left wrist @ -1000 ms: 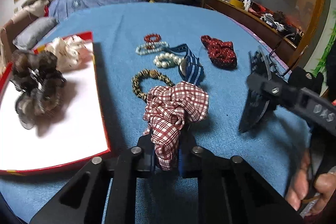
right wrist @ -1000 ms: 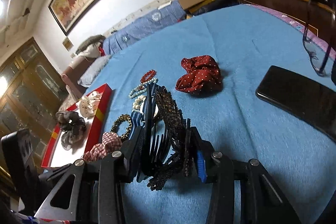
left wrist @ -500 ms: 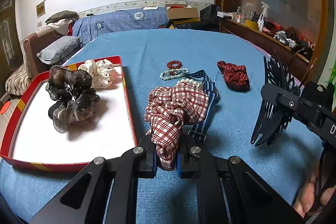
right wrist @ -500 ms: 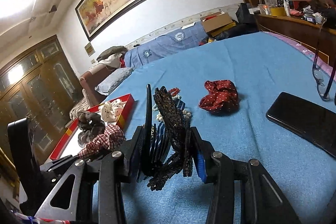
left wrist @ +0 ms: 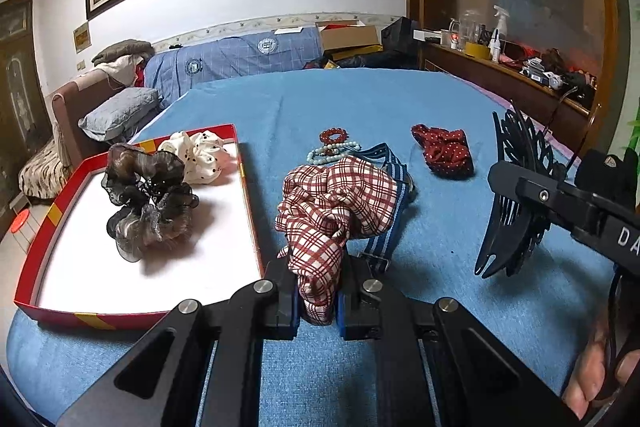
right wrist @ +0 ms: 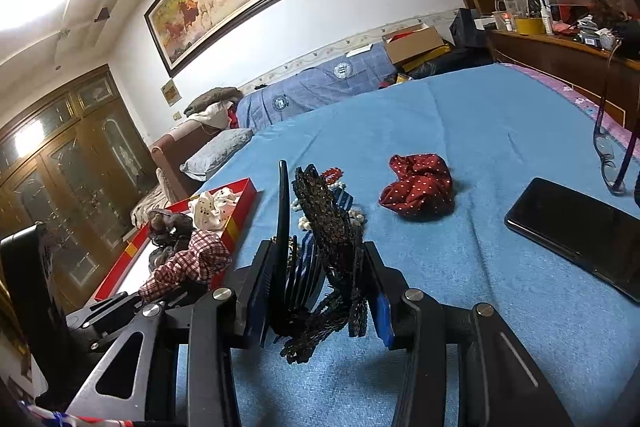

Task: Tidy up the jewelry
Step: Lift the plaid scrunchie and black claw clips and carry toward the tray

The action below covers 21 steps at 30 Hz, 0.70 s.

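Observation:
My left gripper (left wrist: 317, 301) is shut on a red-and-white plaid scrunchie (left wrist: 338, 203), held above the blue bedspread just right of the red tray (left wrist: 252, 211). In the tray lie a dark sheer scrunchie (left wrist: 146, 199) and a cream dotted scrunchie (left wrist: 200, 155). My right gripper (right wrist: 316, 301) is shut on a black claw hair clip (right wrist: 320, 251); in the left wrist view the claw hair clip (left wrist: 516, 195) hangs at the right. On the bed lie a red dotted scrunchie (left wrist: 444, 151), red and pale bead bracelets (left wrist: 334, 145) and a blue striped band (left wrist: 386, 227).
A black phone (right wrist: 580, 227) and glasses (right wrist: 608, 155) lie on the bed to the right. A wooden side counter (left wrist: 512, 83) with bottles runs along the right. A pillow (left wrist: 120, 111) and sofa stand beyond the tray. A person's fingers (left wrist: 592, 383) show at the lower right.
My left gripper has lifted the plaid scrunchie off the bed and tipped upward, so more of the room and tray shows. The right gripper has tilted up with the clip still in it.

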Each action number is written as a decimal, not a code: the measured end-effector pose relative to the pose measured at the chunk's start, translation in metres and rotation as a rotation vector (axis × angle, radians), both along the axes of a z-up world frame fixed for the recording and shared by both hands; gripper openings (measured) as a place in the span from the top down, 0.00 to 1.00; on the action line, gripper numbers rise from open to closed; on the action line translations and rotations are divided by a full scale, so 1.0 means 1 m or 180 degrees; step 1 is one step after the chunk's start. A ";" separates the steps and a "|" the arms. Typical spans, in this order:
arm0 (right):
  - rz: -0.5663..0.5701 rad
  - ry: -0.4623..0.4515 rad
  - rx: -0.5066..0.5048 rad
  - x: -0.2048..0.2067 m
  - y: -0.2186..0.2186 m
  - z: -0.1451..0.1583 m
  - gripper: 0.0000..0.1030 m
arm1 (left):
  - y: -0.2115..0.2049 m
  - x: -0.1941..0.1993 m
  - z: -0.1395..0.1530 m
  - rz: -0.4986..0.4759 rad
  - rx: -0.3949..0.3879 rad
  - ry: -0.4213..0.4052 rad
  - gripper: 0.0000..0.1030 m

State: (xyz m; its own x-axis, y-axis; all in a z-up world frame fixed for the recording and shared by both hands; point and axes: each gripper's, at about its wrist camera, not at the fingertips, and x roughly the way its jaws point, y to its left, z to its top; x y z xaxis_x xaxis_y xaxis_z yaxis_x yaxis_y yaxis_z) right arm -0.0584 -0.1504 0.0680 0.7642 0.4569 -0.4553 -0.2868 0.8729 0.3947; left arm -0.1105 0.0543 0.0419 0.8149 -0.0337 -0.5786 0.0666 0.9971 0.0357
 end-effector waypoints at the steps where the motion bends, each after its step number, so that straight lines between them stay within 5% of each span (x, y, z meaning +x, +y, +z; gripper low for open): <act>1: -0.0003 0.0029 0.0020 0.000 -0.001 0.000 0.54 | -0.001 -0.001 0.000 -0.0004 0.0008 0.0003 0.89; 21: 0.0054 0.0082 -0.0041 -0.017 0.005 0.010 0.54 | -0.001 -0.014 0.010 0.0024 0.0013 -0.0076 0.88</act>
